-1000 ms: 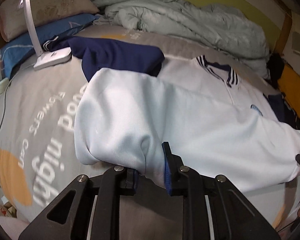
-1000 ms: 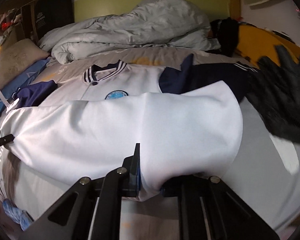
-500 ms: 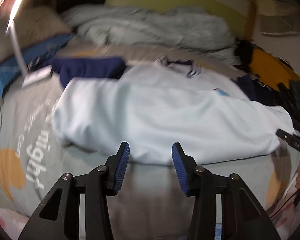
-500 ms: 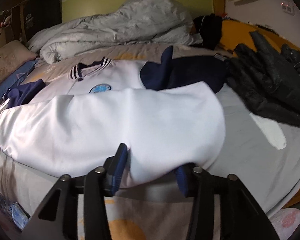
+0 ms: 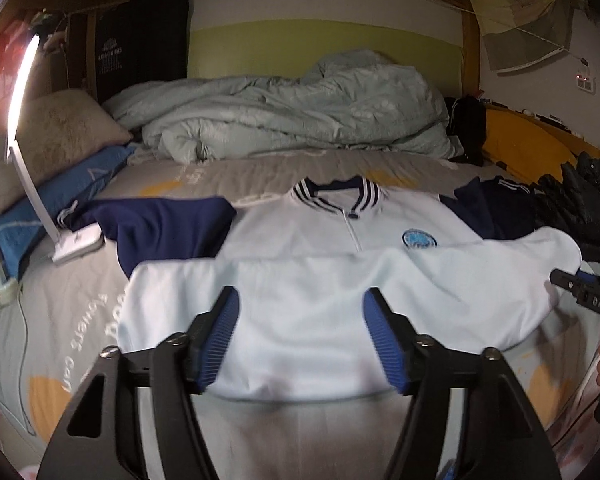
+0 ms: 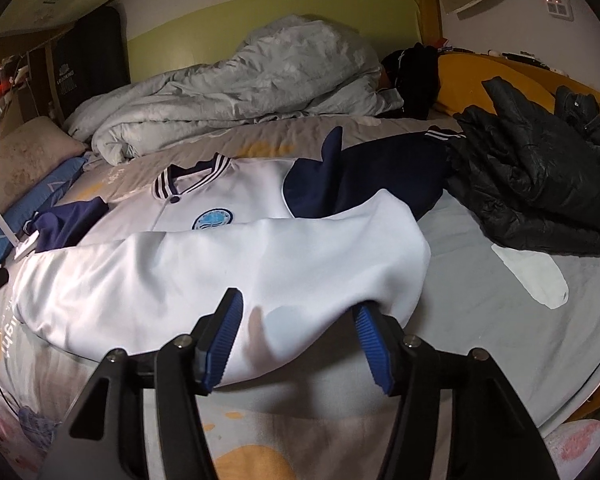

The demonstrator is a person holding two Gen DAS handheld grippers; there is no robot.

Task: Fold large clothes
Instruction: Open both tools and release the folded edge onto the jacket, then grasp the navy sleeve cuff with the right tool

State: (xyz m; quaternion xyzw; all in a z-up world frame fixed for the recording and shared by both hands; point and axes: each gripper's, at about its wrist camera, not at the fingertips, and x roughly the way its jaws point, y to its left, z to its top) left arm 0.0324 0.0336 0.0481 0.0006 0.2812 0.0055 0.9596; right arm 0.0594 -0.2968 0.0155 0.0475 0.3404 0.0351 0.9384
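Observation:
A white jacket (image 5: 320, 280) with navy sleeves and a striped collar lies on the bed, its lower half folded up over its front below the round blue badge. It also shows in the right wrist view (image 6: 228, 260). My left gripper (image 5: 302, 334) is open and empty, held just above the fold's near edge. My right gripper (image 6: 296, 334) is open and empty at the fold's right corner; the cloth's edge drapes between the jaws. The right gripper's tip also shows in the left wrist view (image 5: 584, 294).
A crumpled grey duvet (image 5: 292, 108) lies at the back. Pillows (image 5: 48, 140) and a lit white desk lamp (image 5: 76, 242) are at the left. A black puffer jacket (image 6: 540, 184) lies at the right. A white cloth scrap (image 6: 536, 276) lies on the sheet.
Both grippers let go of the jacket's hem and opened wide. Both pulled back toward the near bed edge and rose; the folded hem now rests on the jacket's front.

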